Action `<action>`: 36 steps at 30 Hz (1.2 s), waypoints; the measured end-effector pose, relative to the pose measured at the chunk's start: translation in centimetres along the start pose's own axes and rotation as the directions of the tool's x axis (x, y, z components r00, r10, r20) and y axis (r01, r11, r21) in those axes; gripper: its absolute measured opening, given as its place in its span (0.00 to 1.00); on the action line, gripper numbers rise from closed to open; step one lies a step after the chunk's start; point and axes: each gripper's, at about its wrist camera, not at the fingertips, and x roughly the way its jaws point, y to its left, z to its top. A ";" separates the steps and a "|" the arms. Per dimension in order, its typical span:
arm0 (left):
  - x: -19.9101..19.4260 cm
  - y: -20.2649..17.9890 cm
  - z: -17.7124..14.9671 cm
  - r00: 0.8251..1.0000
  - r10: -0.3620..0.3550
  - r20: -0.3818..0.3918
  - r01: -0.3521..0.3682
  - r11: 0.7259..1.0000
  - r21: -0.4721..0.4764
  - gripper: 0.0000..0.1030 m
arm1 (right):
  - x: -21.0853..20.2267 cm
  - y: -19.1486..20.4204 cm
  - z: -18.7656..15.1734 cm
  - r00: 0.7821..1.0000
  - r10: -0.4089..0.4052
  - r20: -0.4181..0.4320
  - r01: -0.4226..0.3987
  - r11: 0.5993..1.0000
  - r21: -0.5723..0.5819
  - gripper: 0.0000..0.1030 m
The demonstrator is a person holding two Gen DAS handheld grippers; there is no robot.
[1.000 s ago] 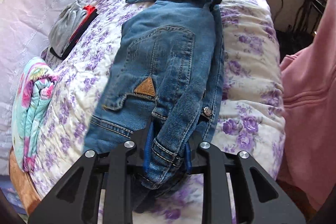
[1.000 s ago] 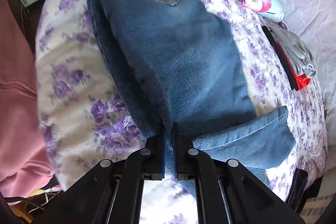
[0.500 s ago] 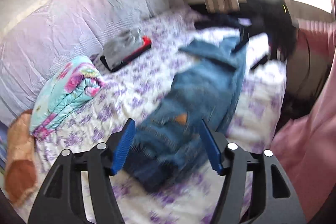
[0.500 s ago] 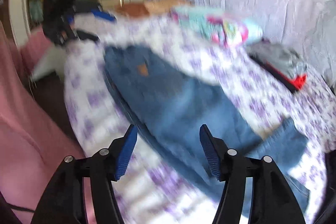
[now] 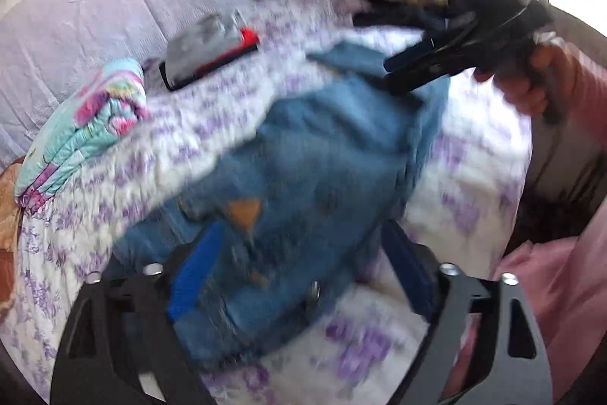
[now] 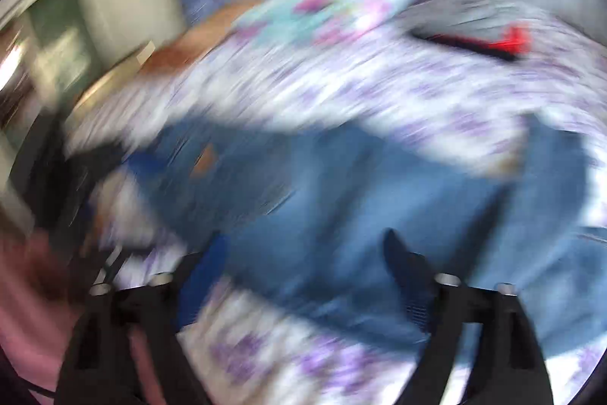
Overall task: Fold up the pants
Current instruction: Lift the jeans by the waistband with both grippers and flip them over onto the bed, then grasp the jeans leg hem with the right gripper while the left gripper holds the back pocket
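One pair of jeans point(image 5: 322, 154), lying lengthwise on the bed point(image 5: 474, 185) — waist near the left gripper point(image 5: 299, 276), legs running far toward the right gripper point(image 5: 421, 67). Laid flat rather than bunched, probably so the next fold can be taken across the length. Orange patch point(image 5: 244, 211) facing up, so back side uppermost.

Left gripper with jaws wide apart, nothing clamped, the blue pads either side of the waist end; whether touching the denim, too blurred to tell. Right gripper in its own view point(image 6: 303, 272) likewise spread, jaws apart and empty over the jeans point(image 6: 341, 185). Seen side-on from the left view, poised over the far hem end, gap not readable there. Likely both placed at opposite ends for a fresh grasp, though only a guess.

Off the working area, at the far left of the bed and clear of the fold:
- one rolled floral blanket point(image 5: 83, 128)
- one grey, red and black folded bundle point(image 5: 212, 48)

Two grippers, one garment, two bystanders. Pink fabric point(image 5: 561, 291) at the right edge — apparently the person's clothing.
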 end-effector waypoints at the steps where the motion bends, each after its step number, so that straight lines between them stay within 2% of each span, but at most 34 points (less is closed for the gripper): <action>1: -0.1 0.4 1.0 0.999 -0.003 0.037 0.005 0.999 -0.047 0.96 | -0.2 -1.2 1.1 0.999 -0.053 0.003 0.053 0.997 0.048 0.91; 3: 1.0 1.5 3.2 0.997 -0.015 0.080 0.029 0.984 -0.178 0.96 | -0.5 -4.5 3.3 0.991 -0.131 0.035 0.124 0.980 0.153 0.91; 5: 3.2 2.7 4.4 0.998 -0.045 0.053 0.059 0.953 -0.297 0.96 | -0.3 -6.6 4.5 0.975 -0.216 0.053 0.200 0.956 0.215 0.91; 6: 5.7 3.5 4.7 0.998 -0.056 -0.006 0.049 0.924 -0.380 0.96 | 0.3 -7.6 5.4 0.963 -0.268 0.042 0.251 0.938 0.238 0.91; 9: 10.3 4.2 3.8 0.987 -0.093 -0.131 0.018 0.873 -0.487 0.96 | 2.8 -10.8 7.2 0.928 -0.373 -0.028 0.367 0.893 0.261 0.91; 11: 10.7 3.4 3.6 0.992 -0.053 -0.117 -0.005 0.895 -0.447 0.96 | 5.2 -12.5 8.1 0.912 -0.401 -0.084 0.408 0.870 0.278 0.91; 12: 10.4 2.7 3.7 0.994 -0.041 -0.099 -0.002 0.913 -0.407 0.96 | 5.9 -13.2 8.2 0.906 -0.408 -0.111 0.423 0.864 0.275 0.91; 13: 10.2 2.4 3.4 0.996 -0.044 -0.079 0.010 0.920 -0.392 0.96 | 7.2 -13.9 8.6 0.895 -0.425 -0.135 0.446 0.856 0.261 0.90; 14: 10.1 2.2 3.2 0.996 -0.075 -0.048 0.052 0.924 -0.379 0.96 | 9.2 -14.3 9.4 0.870 -0.463 -0.172 0.492 0.840 0.230 0.90; 18: 10.3 3.8 2.7 0.988 -0.156 -0.009 0.136 0.889 -0.438 0.96 | 14.9 -16.5 10.1 0.771 -0.553 -0.315 0.613 0.779 0.133 0.89; 19: 10.1 3.8 2.6 0.986 -0.166 -0.001 0.148 0.884 -0.444 0.96 | 15.9 -17.0 9.8 0.751 -0.556 -0.356 0.627 0.769 0.122 0.89; 20: 10.1 3.9 2.6 0.985 -0.173 0.006 0.157 0.880 -0.448 0.96 | 16.7 -17.6 9.2 0.743 -0.548 -0.384 0.632 0.764 0.131 0.89; 22: 10.0 3.9 2.9 0.986 -0.169 0.006 0.155 0.884 -0.442 0.96 | 16.5 -17.9 8.7 0.755 -0.543 -0.368 0.626 0.764 0.157 0.87; 23: 10.0 3.9 2.9 0.986 -0.167 0.004 0.152 0.885 -0.440 0.96 | 16.3 -17.9 8.6 0.765 -0.529 -0.368 0.614 0.773 0.164 0.83; 25: 10.1 3.8 3.0 0.986 -0.167 0.003 0.151 0.885 -0.440 0.96 | 15.4 -18.0 8.4 0.779 -0.509 -0.365 0.597 0.780 0.188 0.56; 26: 10.2 4.0 3.0 0.986 -0.169 0.005 0.154 0.883 -0.443 0.96 | 14.9 -18.1 8.3 0.780 -0.507 -0.366 0.596 0.779 0.192 0.48; 27: 10.1 4.0 3.0 0.985 -0.170 0.006 0.155 0.883 -0.443 0.96 | 14.3 -18.2 8.3 0.786 -0.500 -0.364 0.590 0.783 0.197 0.36; 28: 10.0 3.9 2.9 0.985 -0.170 0.007 0.156 0.883 -0.444 0.96 | 13.9 -18.4 8.2 0.796 -0.484 -0.363 0.576 0.791 0.208 0.18; 29: 9.9 3.9 2.8 0.986 -0.169 0.008 0.155 0.883 -0.444 0.96 | 12.9 -18.6 8.1 0.803 -0.472 -0.362 0.567 0.793 0.223 0.13; 31: 9.9 3.9 2.9 0.985 -0.170 0.009 0.157 0.882 -0.444 0.96 | 10.8 -18.9 8.3 0.826 -0.453 -0.334 0.544 0.797 0.264 0.12; 34: 9.9 3.8 2.8 0.986 -0.167 0.008 0.153 0.883 -0.444 0.96 | 4.9 -19.4 8.9 0.890 -0.415 -0.189 0.456 0.810 0.368 0.12; 36: 9.9 3.8 2.9 0.986 -0.165 0.008 0.151 0.883 -0.445 0.96 | -0.2 -19.9 8.5 0.927 -0.371 -0.060 0.357 0.819 0.449 0.12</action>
